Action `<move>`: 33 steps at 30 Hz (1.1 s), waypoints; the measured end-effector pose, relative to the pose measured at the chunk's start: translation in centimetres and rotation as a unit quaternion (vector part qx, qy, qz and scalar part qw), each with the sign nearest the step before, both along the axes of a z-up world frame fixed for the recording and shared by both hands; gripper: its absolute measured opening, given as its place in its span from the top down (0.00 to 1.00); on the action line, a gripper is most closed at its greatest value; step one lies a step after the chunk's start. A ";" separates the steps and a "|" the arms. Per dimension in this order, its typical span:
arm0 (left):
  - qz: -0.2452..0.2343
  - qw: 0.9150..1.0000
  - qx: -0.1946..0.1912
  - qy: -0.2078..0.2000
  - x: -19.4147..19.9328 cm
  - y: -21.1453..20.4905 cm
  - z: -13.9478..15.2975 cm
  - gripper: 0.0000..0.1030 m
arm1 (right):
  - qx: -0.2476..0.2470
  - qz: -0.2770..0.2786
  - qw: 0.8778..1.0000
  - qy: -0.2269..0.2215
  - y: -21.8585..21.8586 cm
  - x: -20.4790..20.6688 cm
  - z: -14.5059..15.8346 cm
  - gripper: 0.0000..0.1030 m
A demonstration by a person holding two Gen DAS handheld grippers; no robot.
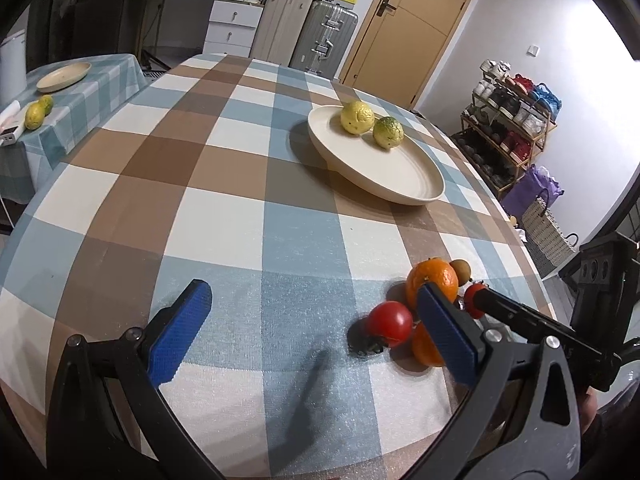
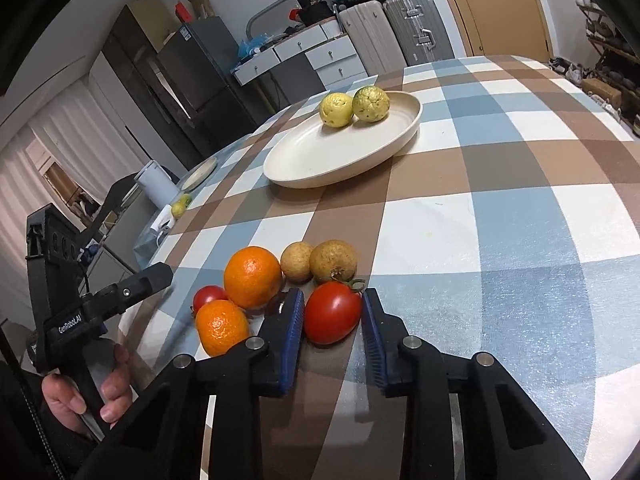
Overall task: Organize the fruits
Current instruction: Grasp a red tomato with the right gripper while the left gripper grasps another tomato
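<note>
A cream plate (image 2: 304,160) on the checked table holds a yellow fruit (image 2: 336,109) and a greenish fruit (image 2: 371,104); it also shows in the left wrist view (image 1: 400,176). In front lies a cluster: two oranges (image 2: 252,277) (image 2: 221,332), two brown fruits (image 2: 296,262) (image 2: 333,261), a small tomato (image 2: 209,297) and a larger tomato (image 2: 332,313). My right gripper (image 2: 333,318) has its blue pads on both sides of the larger tomato, touching or nearly touching it. My left gripper (image 1: 312,320) is open and empty, left of the cluster (image 1: 432,284).
A side table at the left carries a second plate (image 1: 64,76), two green-yellow fruits (image 1: 38,112) and a white device. Suitcases, drawers and a door stand behind the table. A shoe rack and baskets stand at the right. The table edge runs close to the cluster.
</note>
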State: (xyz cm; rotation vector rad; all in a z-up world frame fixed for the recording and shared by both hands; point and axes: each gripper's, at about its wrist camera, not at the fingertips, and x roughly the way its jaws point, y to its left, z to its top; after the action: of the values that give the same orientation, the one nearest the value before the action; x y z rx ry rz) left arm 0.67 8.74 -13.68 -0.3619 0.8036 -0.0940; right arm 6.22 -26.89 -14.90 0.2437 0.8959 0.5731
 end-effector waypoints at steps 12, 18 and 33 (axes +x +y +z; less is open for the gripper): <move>-0.043 0.998 -0.041 0.016 0.8 -0.8 -0.7 0.01 | 0.010 -0.012 1.000 -0.024 -1.5 -0.4 0.9 0.71; -0.060 0.996 -0.065 0.028 1.7 -0.9 -1.2 0.18 | 0.016 -0.014 0.999 -0.028 -1.8 -0.7 0.9 0.71; -0.124 0.988 -0.076 0.060 3.0 -2.5 -2.1 0.68 | 0.022 -0.020 0.999 -0.028 -2.7 -1.0 0.9 0.71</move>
State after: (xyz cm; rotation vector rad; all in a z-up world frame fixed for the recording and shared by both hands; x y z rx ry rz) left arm 3.72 6.29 -15.73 -0.4135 0.9609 -0.3712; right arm 5.22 -29.59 -13.96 0.2838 0.8234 0.5607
